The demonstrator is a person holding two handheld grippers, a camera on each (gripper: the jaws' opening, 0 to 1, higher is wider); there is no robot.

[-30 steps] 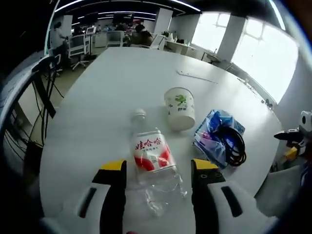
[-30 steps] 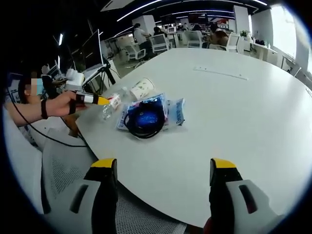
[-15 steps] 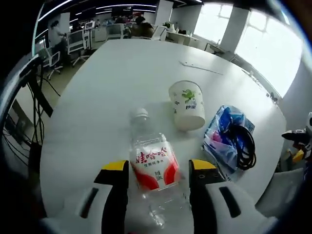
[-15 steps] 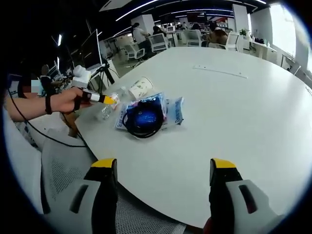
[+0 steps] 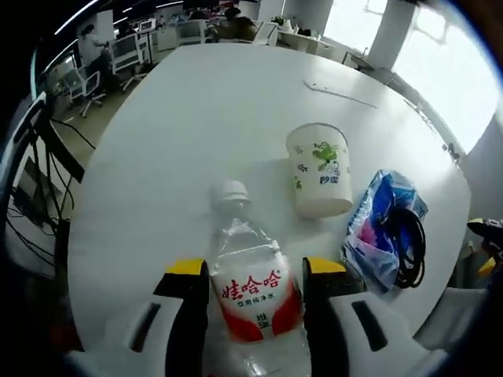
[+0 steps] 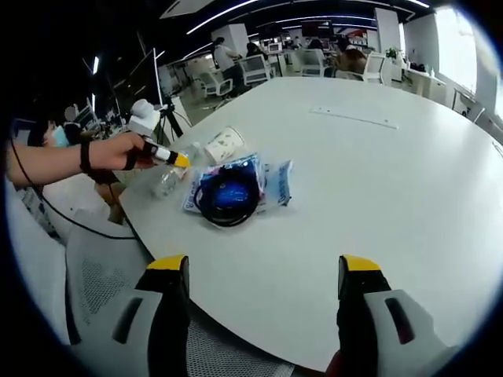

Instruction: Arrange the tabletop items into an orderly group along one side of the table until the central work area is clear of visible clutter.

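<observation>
A clear water bottle point(image 5: 250, 287) with a red-and-white label and a white cap lies on the white table point(image 5: 196, 118), cap pointing away. My left gripper point(image 5: 255, 269) has both jaws against the sides of its label. A paper cup point(image 5: 320, 170) lies on its side just past the bottle, to the right. Beside it is a blue plastic bag point(image 5: 376, 236) with a coiled black cable point(image 5: 407, 245) on top. In the right gripper view a hand holds the left gripper point(image 6: 169, 157) over the bottle point(image 6: 167, 183), next to the cup point(image 6: 222, 144) and bag point(image 6: 236, 184). My right gripper point(image 6: 262, 267) hangs open at the table's near edge.
A thin white strip point(image 6: 354, 118) lies far out on the table point(image 6: 377, 196). A mesh chair seat point(image 6: 110, 298) sits below the near edge. Office chairs and desks point(image 5: 118, 67) stand beyond the far side, and a tripod point(image 6: 169, 118) is behind the hand.
The left gripper has moved forward along the bottle, so the label now fills the gap, and its jaws have narrowed slightly. The right gripper has stayed put.
</observation>
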